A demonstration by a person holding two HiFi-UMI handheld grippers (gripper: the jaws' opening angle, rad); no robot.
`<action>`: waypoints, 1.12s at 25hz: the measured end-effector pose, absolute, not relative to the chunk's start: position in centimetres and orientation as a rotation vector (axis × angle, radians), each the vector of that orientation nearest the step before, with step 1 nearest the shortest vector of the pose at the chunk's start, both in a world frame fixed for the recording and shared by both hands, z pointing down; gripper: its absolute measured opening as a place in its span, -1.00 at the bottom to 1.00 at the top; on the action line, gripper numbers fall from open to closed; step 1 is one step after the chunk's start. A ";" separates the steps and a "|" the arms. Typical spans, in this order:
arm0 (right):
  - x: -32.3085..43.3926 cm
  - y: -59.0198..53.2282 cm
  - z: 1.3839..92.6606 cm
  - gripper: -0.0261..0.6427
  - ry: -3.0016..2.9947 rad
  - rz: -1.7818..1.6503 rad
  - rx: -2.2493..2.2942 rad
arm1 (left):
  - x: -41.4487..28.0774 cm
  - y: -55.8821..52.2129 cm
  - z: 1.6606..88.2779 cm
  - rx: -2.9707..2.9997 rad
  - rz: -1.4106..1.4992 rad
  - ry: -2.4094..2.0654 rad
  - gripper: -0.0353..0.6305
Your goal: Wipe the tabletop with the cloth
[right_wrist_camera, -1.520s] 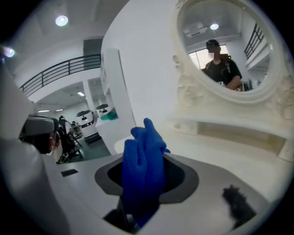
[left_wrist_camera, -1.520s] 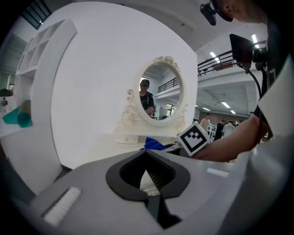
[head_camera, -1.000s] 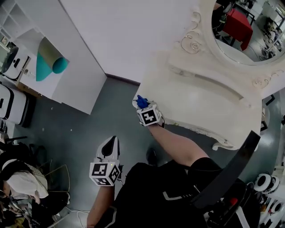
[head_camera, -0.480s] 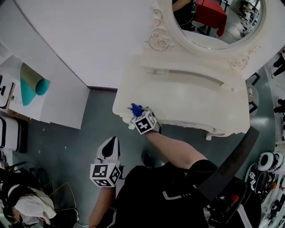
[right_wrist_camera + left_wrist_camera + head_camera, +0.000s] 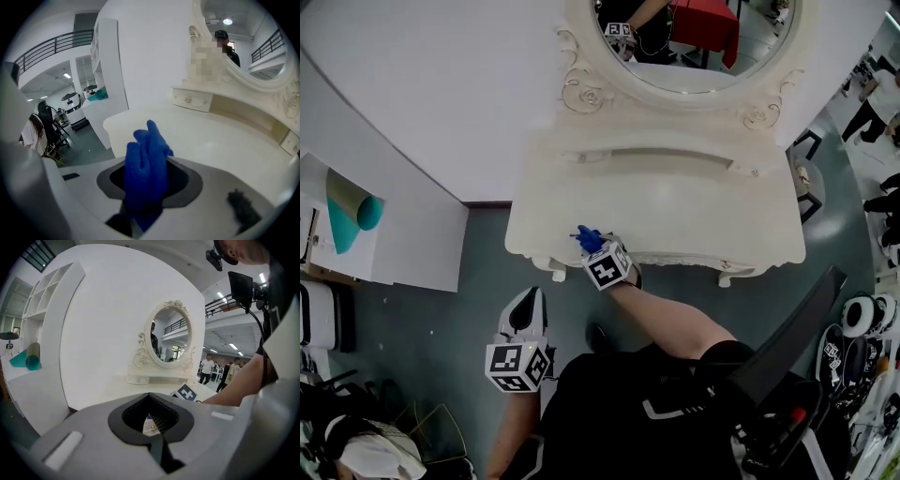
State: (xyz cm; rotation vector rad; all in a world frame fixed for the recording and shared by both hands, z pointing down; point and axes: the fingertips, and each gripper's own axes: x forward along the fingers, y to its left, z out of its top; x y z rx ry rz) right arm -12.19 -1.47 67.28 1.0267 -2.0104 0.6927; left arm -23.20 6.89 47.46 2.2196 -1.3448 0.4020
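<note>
In the head view, the white counter [image 5: 675, 211] now sits right in the middle in front of us. A moment ago it was off to the right side. The right gripper [image 5: 596, 251] has stayed at the counter's front edge, near the left corner, with the blue cloth [image 5: 589, 239] poking out of it. So we think the wiping is only at its start, and nearly all of the counter top is still ahead of the cloth. The left gripper [image 5: 528, 307] hangs low over the floor, well apart from the counter.

In the left gripper view, the left gripper [image 5: 155, 433] has its two jaws pressed together with nothing between them. The counter and its round mirror [image 5: 168, 336] stand far ahead.

In the right gripper view, the right gripper [image 5: 143, 213] is squeezed tight on the cloth [image 5: 146, 159]. The cloth is bunched up and sticks out past the jaws, over the front left corner of the counter [image 5: 211, 145]. We cannot tell if it touches the top yet.
</note>
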 end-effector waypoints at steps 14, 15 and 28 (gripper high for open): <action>1.5 1.1 66.4 -0.44 -1.936 0.815 1.198 | -11.8 6.5 46.5 2.351 0.406 -1.165 -0.87; 2.5 1.3 66.3 -0.44 -1.930 0.818 1.212 | -11.0 6.5 46.4 2.359 0.407 -1.155 -0.87; 13.6 3.2 65.3 -0.44 -1.855 0.869 1.367 | -2.1 6.7 44.9 2.457 0.421 -1.019 -0.87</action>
